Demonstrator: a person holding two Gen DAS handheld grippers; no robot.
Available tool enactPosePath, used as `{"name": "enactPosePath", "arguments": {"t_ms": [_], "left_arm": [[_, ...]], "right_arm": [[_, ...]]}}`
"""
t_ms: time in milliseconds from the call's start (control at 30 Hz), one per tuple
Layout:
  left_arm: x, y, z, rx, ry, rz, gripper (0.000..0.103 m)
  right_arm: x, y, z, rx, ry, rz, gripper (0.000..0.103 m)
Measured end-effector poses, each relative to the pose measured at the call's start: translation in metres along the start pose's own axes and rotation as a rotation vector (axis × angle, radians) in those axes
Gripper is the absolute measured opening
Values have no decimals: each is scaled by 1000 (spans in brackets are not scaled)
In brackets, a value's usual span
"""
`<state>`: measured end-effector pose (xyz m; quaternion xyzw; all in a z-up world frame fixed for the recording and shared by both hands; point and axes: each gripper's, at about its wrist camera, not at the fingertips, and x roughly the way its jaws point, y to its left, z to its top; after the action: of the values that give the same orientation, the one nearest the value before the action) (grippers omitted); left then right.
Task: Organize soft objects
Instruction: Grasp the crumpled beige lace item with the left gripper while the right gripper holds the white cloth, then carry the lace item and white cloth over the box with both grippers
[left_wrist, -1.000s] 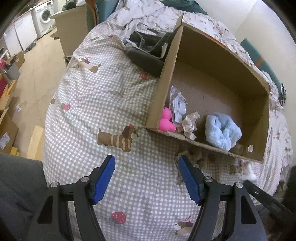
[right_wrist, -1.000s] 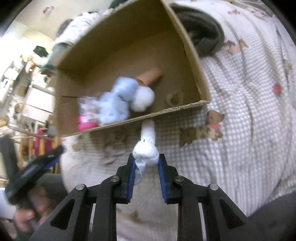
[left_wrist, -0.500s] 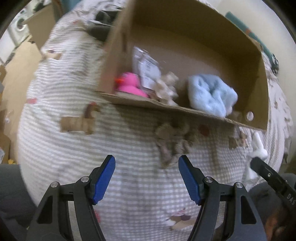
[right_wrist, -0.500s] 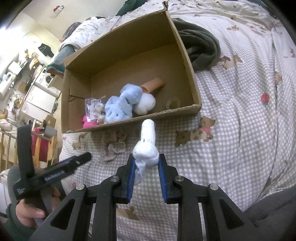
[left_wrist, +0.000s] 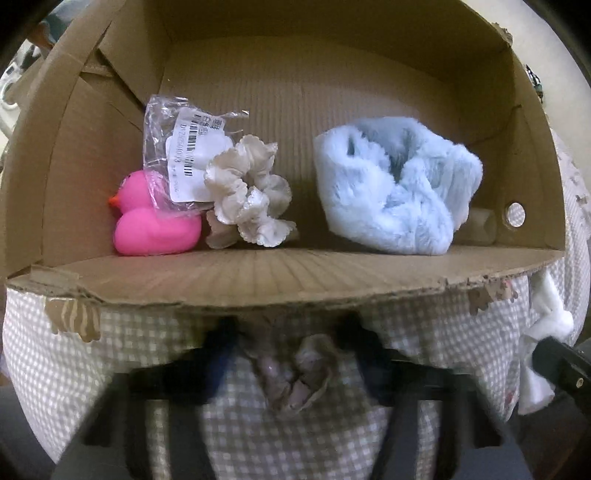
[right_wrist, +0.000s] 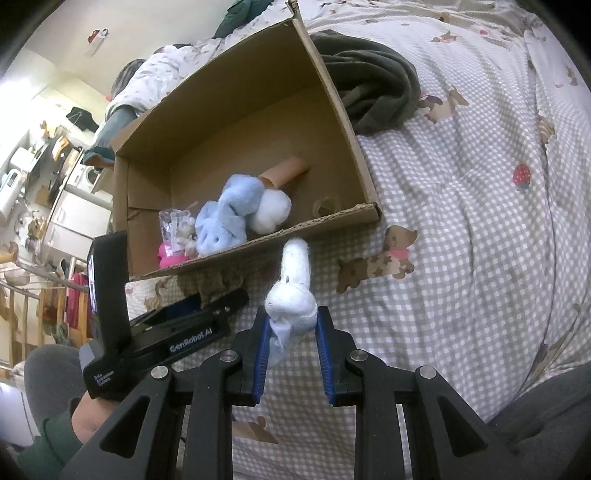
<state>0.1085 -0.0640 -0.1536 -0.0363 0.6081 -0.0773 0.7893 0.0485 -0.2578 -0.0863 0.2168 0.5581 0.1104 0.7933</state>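
Left gripper (right_wrist: 207, 310): low on the checked bedspread (right_wrist: 461, 229) just before the box's near wall; its fingers straddle a crumpled beige scrunchie (left_wrist: 295, 373), but the wrist view is blurred, so I can't tell whether they press on it.
Cardboard box (left_wrist: 280, 280): open top, on the bed, near wall right in front of the left wrist camera.
Box contents: pink rubber duck (left_wrist: 151, 221) far left, clear plastic packet (left_wrist: 181, 162) leaning over it, cream scrunchie (left_wrist: 251, 199) touching the duck, fluffy blue piece (left_wrist: 399, 192) to the right.
Right gripper (right_wrist: 291, 332): clamped on a white soft toy (right_wrist: 291, 291), held above the bedspread just short of the box.
Dark green garment (right_wrist: 373, 92): bunched beside the box's right wall.
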Motion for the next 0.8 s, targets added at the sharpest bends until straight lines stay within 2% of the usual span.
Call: {"name": "enactPosePath", "arguments": {"t_ms": [33,67,167,333,500,600,800], "left_arm": [[1,1,1,-9,13,-30,13],[-1,2,1,-20,18,-66,13],[-9,3,-1,-13,-10,-64,12],[-27,12,-18,-52,-12,-8,12],[-53,21,-42,-70,-47,45,12],[-72,28,-50,-131,-45,22,12],[-129,32,-68,-115,-195,37,12]], "right_arm": [[0,0,0,0,0,-2,26],[0,0,0,0,-1,-4,26],[3,2,0,1,5,-4,26],[6,8,1,-20,8,-18,26],[9,18,-2,-58,3,-41,26],[11,27,-4,-88,-2,-30,26],[7,44,-8,-160,-32,28,26]]}}
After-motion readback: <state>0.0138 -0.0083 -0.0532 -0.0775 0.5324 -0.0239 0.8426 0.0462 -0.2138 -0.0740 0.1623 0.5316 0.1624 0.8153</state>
